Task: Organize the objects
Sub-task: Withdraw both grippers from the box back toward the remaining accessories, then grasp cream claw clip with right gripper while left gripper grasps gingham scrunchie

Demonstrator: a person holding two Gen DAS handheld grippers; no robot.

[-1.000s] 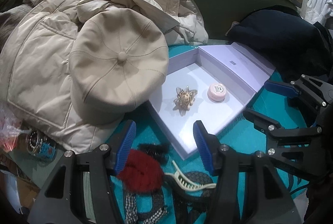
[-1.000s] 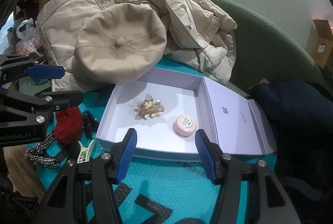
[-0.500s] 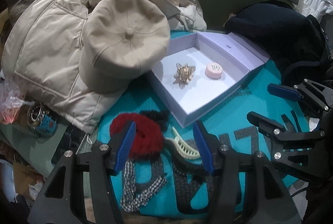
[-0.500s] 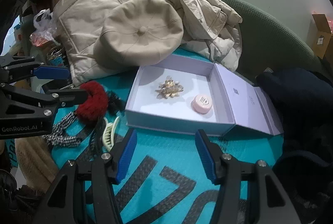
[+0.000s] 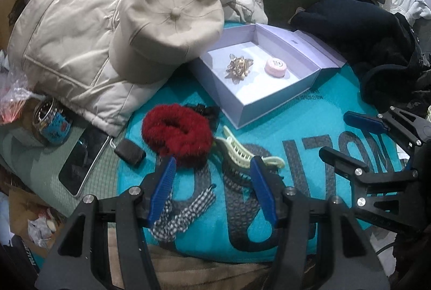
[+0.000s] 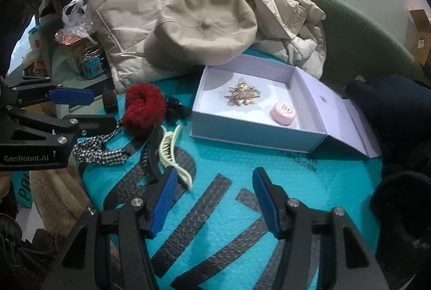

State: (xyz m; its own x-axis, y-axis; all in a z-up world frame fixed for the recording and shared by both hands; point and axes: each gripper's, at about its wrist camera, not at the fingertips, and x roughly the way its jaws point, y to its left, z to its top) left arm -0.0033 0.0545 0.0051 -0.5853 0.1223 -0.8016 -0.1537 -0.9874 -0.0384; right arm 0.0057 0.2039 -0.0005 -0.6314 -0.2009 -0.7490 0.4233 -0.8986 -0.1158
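Both claws, left gripper (image 5: 212,189) and right gripper (image 6: 214,199), are held wide and empty. The scrunchie (image 5: 176,133) is seen at 11 o'clock, the box (image 5: 265,90) at 1 o'clock.

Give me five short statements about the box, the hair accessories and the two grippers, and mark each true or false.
1. The lavender box is open, its lid folded out flat. True.
2. The red scrunchie lies inside the box. False: it lies on the teal mat, outside the box.
3. The box holds a gold hair clip and a pink round tin. True.
4. The left gripper is shut on the cream claw clip. False: its fingers are apart and hold nothing.
5. The right gripper is open and empty. True.
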